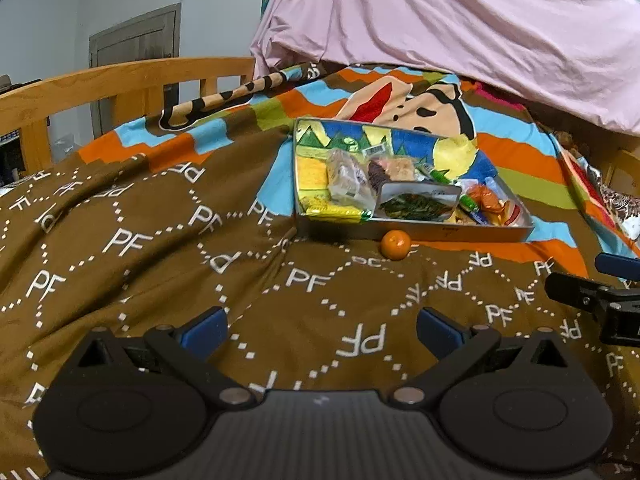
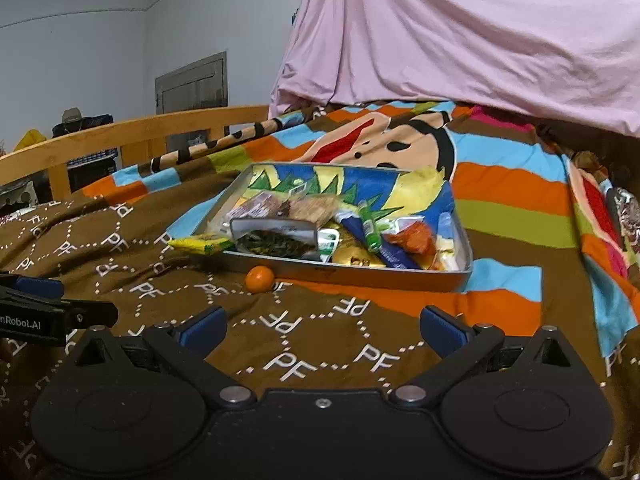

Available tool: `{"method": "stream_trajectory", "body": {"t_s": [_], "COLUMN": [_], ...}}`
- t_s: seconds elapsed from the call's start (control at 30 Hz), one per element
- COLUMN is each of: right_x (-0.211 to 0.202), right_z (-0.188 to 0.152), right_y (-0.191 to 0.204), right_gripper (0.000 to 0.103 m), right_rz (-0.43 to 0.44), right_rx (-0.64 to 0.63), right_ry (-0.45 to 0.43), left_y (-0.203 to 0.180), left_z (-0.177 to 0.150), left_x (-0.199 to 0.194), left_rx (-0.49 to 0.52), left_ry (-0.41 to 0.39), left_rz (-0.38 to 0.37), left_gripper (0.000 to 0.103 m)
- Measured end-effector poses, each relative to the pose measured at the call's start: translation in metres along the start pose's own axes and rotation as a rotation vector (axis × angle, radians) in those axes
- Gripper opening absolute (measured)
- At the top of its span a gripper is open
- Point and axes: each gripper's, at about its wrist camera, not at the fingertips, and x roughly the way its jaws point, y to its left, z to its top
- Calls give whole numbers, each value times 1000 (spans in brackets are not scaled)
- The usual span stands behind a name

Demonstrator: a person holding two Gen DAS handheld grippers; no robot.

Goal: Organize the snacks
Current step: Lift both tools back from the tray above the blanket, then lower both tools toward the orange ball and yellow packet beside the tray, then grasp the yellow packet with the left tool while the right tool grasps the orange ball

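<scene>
1. While both grippers hang above the bed, the left gripper [image 1: 322,330] has its blue-padded fingers [image 1: 204,330] spread wide apart, with nothing between them.
2. Right gripper [image 2: 322,330]: fingers likewise spread wide, holding nothing; it lies just to the right of the left gripper, well short of the tray.
3. Tray [image 2: 348,276]: a shallow metal tray resting on the blanket, far from both grippers and right of centre in the left wrist view.
4. Snacks [image 1: 348,182]: a loose heap of wrapped packets fills the tray; a clear packet of dark leafy food [image 2: 276,242] lies at its near edge, and a yellow-green bar [image 2: 200,245] overhangs its near left corner.
5. Orange [image 1: 395,243]: a small round fruit on the blanket, outside the tray, just beside its near wall.
6. Blanket [image 1: 120,240]: brown with white lettering, striped farther off.
7. Wooden rail [image 1: 120,76]: far left.
8. Pink sheet [image 2: 460,40]: draped at the far side.
</scene>
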Motion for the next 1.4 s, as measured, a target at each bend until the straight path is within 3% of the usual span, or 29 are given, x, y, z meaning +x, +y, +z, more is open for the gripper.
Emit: {"method": "stream_trajectory", "body": {"t_s": [0.4, 1.1, 1.4], "right_x": [33, 133, 162], "right_z": [-4, 15, 19], "right_y": [16, 34, 48], "right_gripper": [102, 102, 87], "right_rz": [29, 28, 48], "right_rx": [19, -9, -21], "right_ry": [72, 95, 132], "left_y": [11, 22, 6], "left_z": [7, 66, 78], "left_x": [15, 93, 115], "left_rx": [-2, -2, 28], "left_ry": [37, 24, 65], "left_rz": [11, -20, -52], "left_gripper": [103, 103, 102]}}
